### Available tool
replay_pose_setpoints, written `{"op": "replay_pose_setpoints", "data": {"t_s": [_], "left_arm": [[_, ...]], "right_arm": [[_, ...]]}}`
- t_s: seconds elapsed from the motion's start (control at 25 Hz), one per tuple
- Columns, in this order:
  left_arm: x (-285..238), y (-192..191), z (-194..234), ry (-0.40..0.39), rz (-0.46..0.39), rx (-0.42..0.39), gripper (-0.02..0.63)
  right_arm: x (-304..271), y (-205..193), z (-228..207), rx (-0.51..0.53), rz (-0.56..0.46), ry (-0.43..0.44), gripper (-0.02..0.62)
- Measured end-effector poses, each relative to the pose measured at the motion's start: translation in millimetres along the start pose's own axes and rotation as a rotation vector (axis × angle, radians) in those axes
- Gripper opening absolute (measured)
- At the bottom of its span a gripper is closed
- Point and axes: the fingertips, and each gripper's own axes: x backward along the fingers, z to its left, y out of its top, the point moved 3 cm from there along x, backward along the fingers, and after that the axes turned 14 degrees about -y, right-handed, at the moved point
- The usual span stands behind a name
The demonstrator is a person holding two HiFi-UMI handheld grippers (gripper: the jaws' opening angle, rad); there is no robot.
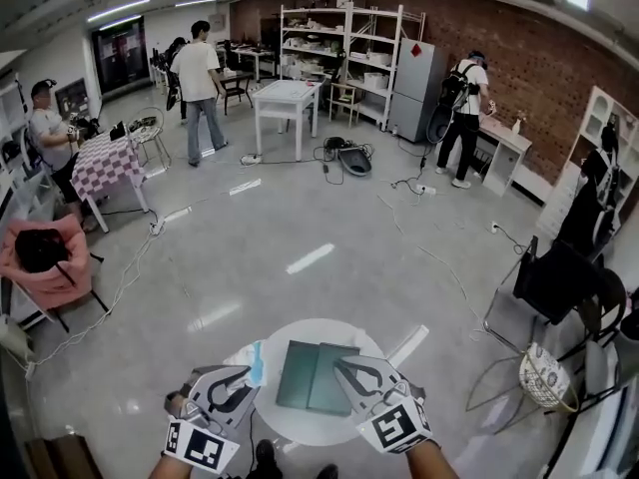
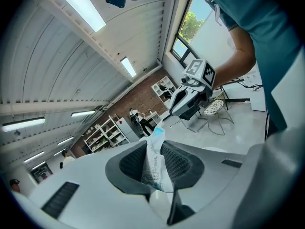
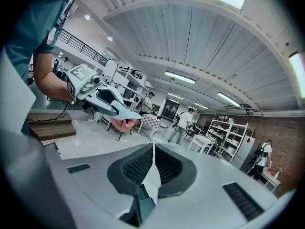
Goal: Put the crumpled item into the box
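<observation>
Your left claw (image 1: 245, 379), clenched on the crumpled item (image 1: 258, 363), hangs just left of the green box (image 1: 312, 377) on the round worktop (image 1: 321, 329), so the carry runs rightward, while your right claw (image 1: 346, 367), pinched nearly together, is already at the box.

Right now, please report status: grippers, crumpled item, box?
Left gripper shut on crumpled item, not yet in box. Right gripper shut on box edge. Nothing between.

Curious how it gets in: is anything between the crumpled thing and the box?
No loose object does. The box itself looks shut, though: flat green flaps cover it, and the right claw seems to pinch one.
</observation>
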Motion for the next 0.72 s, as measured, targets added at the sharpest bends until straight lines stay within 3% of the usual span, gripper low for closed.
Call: {"op": "replay_pose_setpoints", "data": {"t_s": [0.28,0.72], "left_arm": [[-62.8,-13.5,28.9,-0.102,-0.069,0.001,0.103],[-125.1,-73.5,58.3,-0.233,-0.141,0.024,0.103]], "right_arm": [[-17.5,-29.1,-30.8,-0.019,0.095,-0.071,0.040],[-64.0,-71.9,-30.6,-0.049,0.228,-0.150,0.040]]}}
